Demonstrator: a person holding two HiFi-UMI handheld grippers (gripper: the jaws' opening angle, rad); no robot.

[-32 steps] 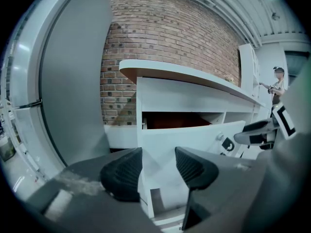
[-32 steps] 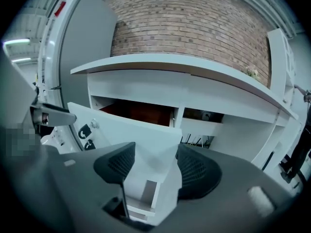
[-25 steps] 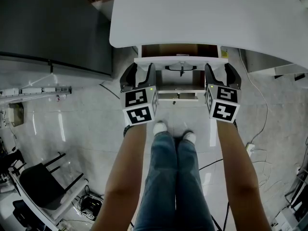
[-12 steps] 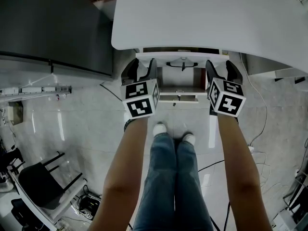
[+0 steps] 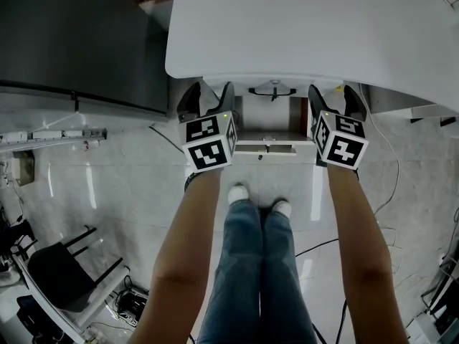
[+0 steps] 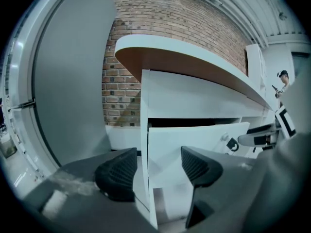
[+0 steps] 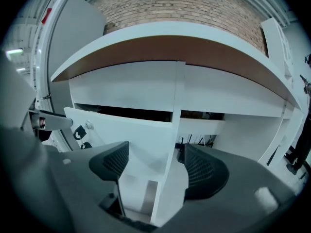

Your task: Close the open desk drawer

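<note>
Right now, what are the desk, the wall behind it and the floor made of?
The desk looks like board with a smooth white coat: its underside shows wood-brown. The wall is brick: rows of reddish blocks with pale joints. The floor seems polished tile or stone, since light streaks reflect off it.

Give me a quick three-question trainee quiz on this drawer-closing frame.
1. True or false: the drawer is fully shut.
2. The wall behind the desk is: A brick, B tile, C wood?
3. How do the jaws of the left gripper and right gripper stand?
Key: 1 false, a dark gap shows above its front. 2 A. 3 Both open, having just been opening, gripping nothing.
</note>
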